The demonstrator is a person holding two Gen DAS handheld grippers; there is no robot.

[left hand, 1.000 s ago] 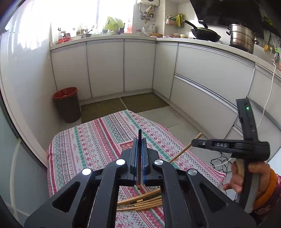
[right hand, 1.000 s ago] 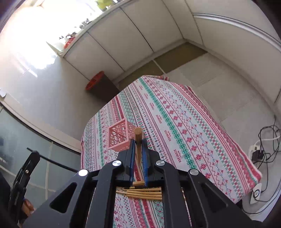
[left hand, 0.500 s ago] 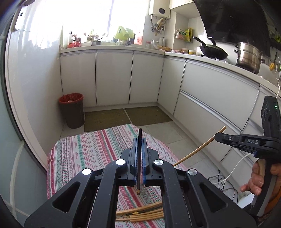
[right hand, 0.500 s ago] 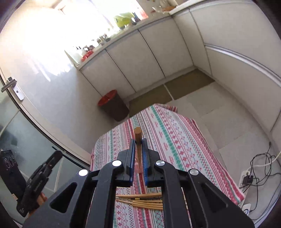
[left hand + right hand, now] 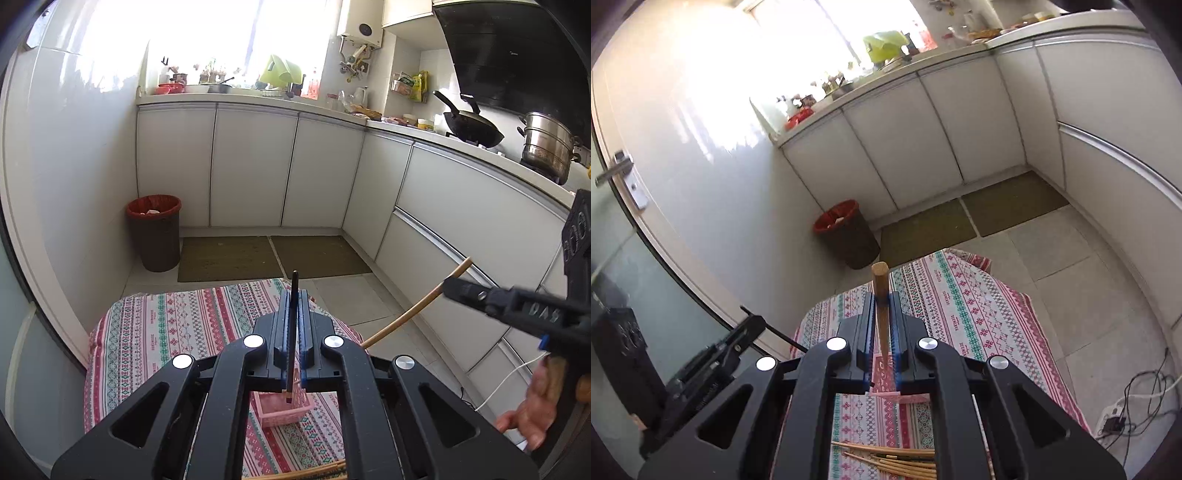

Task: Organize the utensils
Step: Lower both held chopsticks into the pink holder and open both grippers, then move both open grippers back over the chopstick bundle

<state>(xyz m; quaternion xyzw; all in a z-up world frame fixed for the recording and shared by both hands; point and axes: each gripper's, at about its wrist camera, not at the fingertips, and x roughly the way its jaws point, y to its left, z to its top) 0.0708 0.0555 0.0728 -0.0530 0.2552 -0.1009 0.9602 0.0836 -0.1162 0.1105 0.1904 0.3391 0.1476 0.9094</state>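
Note:
My left gripper (image 5: 293, 295) is shut on a dark chopstick (image 5: 293, 325) that stands upright above the pink basket (image 5: 284, 408) on the patterned cloth. My right gripper (image 5: 881, 295) is shut on a light wooden chopstick (image 5: 881, 295); that stick also shows in the left wrist view (image 5: 417, 310), slanting up to the right gripper's body (image 5: 517, 310). The pink basket shows only as a sliver below the right gripper (image 5: 899, 396). Several loose wooden chopsticks (image 5: 894, 459) lie on the cloth near me. The left gripper appears at the left of the right wrist view (image 5: 738, 339).
The small table has a striped patterned cloth (image 5: 177, 332), also in the right wrist view (image 5: 967, 317). A red-lined bin (image 5: 155, 232) stands by white cabinets (image 5: 251, 166). Two floor mats (image 5: 269, 256) lie beyond. Cables and a power strip (image 5: 1123, 413) lie on the floor at right.
Both grippers have risen and tilted up with their chopsticks. The pink basket has come into view under the left gripper, and the right gripper has moved nearer the left one.

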